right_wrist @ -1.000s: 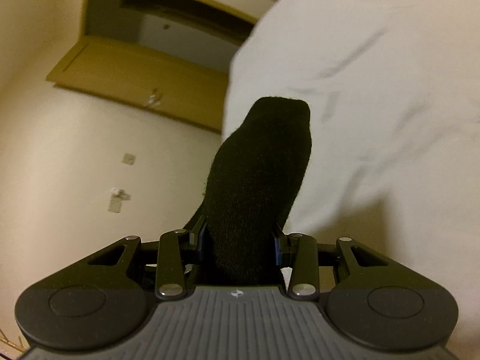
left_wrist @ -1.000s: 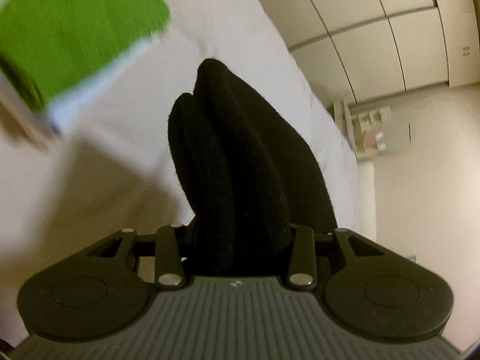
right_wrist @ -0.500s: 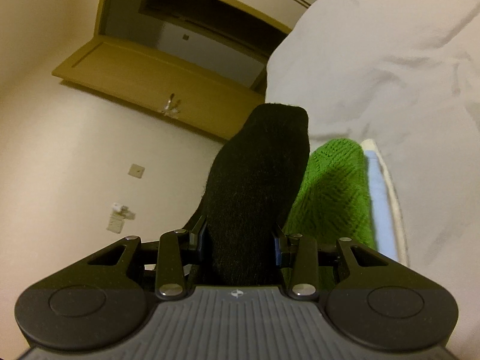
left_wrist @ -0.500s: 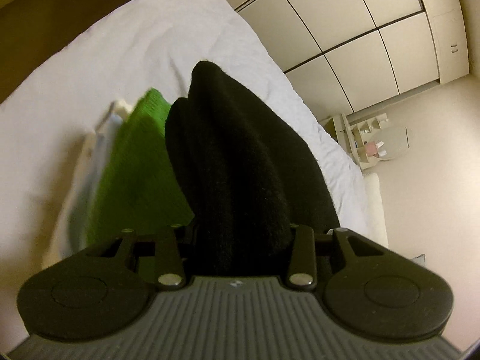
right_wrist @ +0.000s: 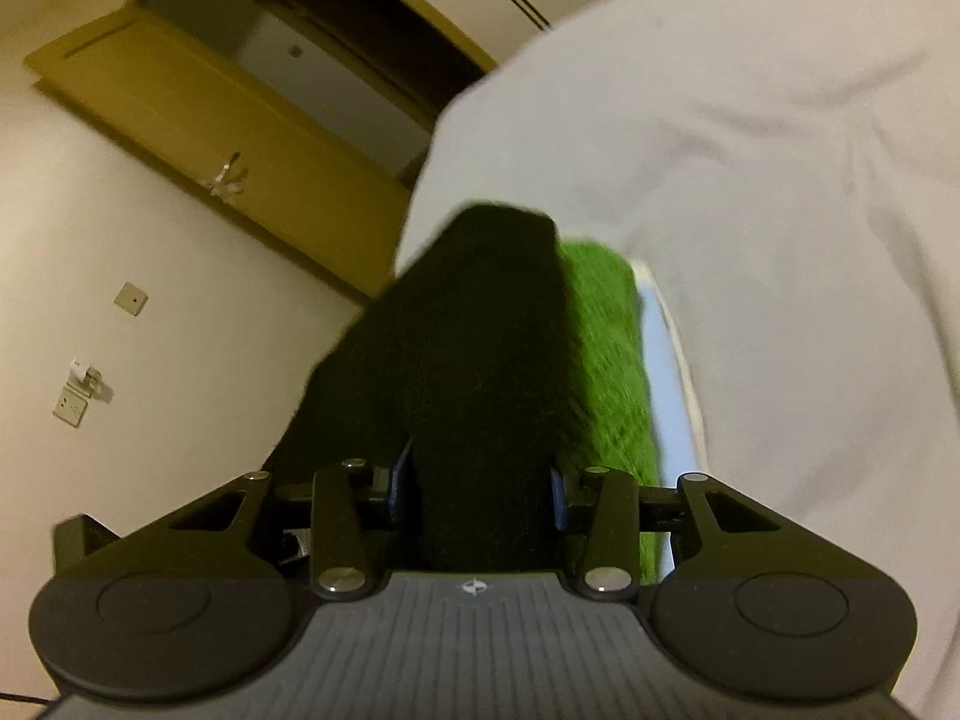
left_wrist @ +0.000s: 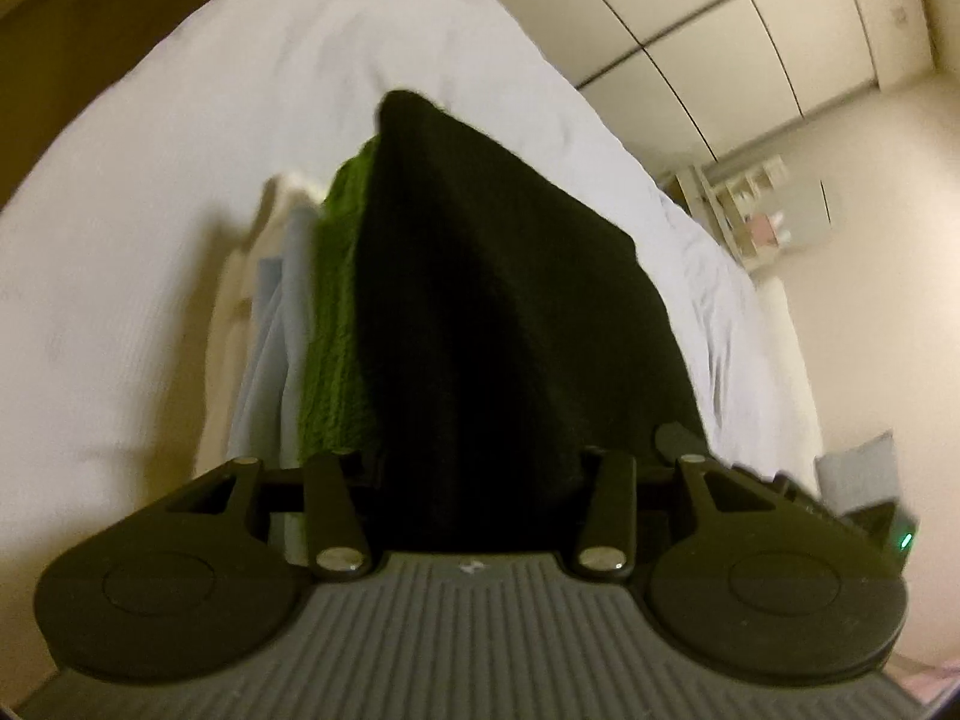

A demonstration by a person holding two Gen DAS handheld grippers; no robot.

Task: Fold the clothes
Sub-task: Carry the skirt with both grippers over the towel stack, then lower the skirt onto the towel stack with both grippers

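Wardrobe doors point(left_wrist: 750, 30) left view; wooden door point(right_wrist: 228, 138) right.

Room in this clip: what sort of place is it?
Most likely a bedroom: a bed with white bedding, a wall of wardrobe doors, and a stack of folded clothes on the bed.

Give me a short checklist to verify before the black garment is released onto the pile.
1. Black garment between left claw pads: ok; jaws opening.
2. Black garment in right claw: ok; jaws opening.
3. Garment over green knit on the pile: ok.
4. Light blue garment under the green one: ok.
5. Pile resting on white bed cover: ok.
6. Black garment edges aligned with pile: cannot tell, fabric hides the view.
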